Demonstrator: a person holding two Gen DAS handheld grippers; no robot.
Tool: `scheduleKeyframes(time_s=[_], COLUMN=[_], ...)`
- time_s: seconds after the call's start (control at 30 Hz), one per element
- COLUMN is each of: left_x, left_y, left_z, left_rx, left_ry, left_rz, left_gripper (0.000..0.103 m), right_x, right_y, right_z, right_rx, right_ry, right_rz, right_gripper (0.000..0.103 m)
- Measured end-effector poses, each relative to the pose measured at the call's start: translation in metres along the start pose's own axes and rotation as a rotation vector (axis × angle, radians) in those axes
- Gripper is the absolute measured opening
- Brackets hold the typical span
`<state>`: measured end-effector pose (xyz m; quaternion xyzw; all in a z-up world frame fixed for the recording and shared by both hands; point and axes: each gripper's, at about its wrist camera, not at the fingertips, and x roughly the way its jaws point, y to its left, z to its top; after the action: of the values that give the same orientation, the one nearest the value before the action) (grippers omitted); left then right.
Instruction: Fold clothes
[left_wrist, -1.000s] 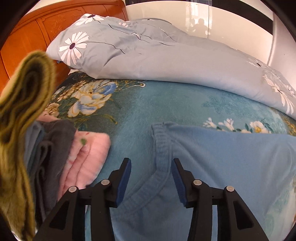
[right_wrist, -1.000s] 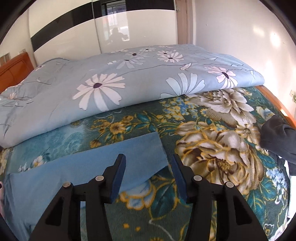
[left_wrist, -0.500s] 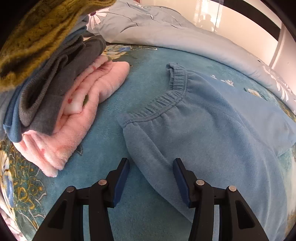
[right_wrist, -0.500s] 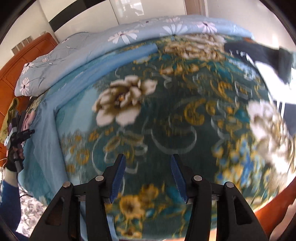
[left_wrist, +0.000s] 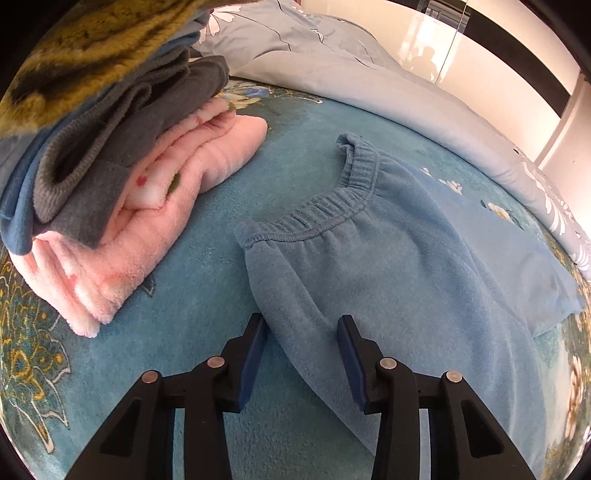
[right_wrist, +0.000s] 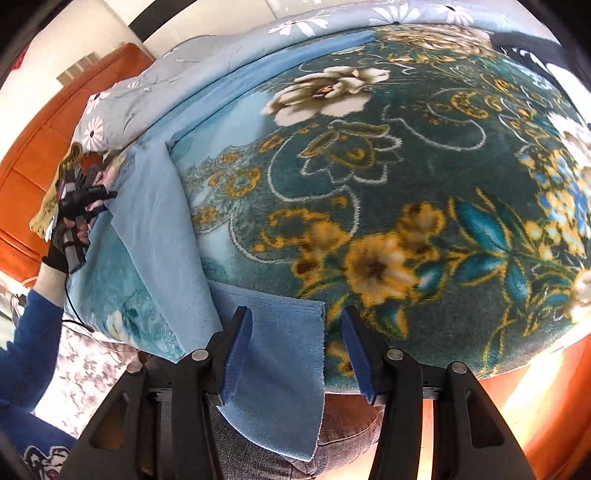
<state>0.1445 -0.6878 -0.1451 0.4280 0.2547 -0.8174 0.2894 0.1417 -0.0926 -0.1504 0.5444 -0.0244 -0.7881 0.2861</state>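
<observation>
1. A pair of soft blue pants (left_wrist: 388, 266) lay spread out on the bed's flowery blanket (left_wrist: 207, 295). The stretchy waistband (left_wrist: 325, 206) was at the left end, and one leg end (right_wrist: 280, 354) hung off the near edge of the bed.

2. The left gripper (left_wrist: 301, 354) sat low over the pants, just below the waistband. Its two blue fingers (left_wrist: 253, 354) were spread apart with nothing pinched between them. One finger was beside the near edge of the cloth and the other was over the cloth. I think it was put there so it could bite that edge.

3. The right gripper (right_wrist: 295, 354) was over the leg end. Its fingers were wide apart too, and held nothing. The cloth lay in the gap between them, so it looked ready to pinch the hem.

4. With one gripper at each end, I think the person wanted to lift both ends and bring them together for a fold.

5. A pile of folded clothes (left_wrist: 122, 206) sat just left of the pants: pink at the bottom, then grey, blue and yellow-green on top. It looked like the place for done things.

6. A big pale quilt with daisies (left_wrist: 351, 74) lay along the far side, out of the way.
</observation>
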Motion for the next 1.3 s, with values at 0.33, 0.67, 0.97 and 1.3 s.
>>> scheduleKeyframes(time_s=[0.33, 0.67, 0.97, 1.3], left_x=[-0.001, 0.004, 0.007, -0.011], left_y=[0.022, 0.036, 0.037, 0.028], left_z=[0.005, 0.007, 0.008, 0.001], left_rx=[-0.120, -0.233, -0.278, -0.254], left_ry=[0.016, -0.002, -0.004, -0.057], left_rz=[-0.125, -0.191, -0.207, -0.185], left_gripper=[0.044, 0.034, 0.007, 0.004], right_x=[-0.025, -0.090, -0.049, -0.047], right_y=[0.003, -0.050, -0.108, -0.127], right_z=[0.034, 0.130, 0.135, 0.083], right_rx=[-0.054, 0.016, 0.201, 0.357], right_ry=[-0.080, -0.351, -0.281, -0.256], right_rz=[-0.046, -0.237, -0.192, -0.021], right_gripper=[0.006, 0.005, 0.005, 0.016])
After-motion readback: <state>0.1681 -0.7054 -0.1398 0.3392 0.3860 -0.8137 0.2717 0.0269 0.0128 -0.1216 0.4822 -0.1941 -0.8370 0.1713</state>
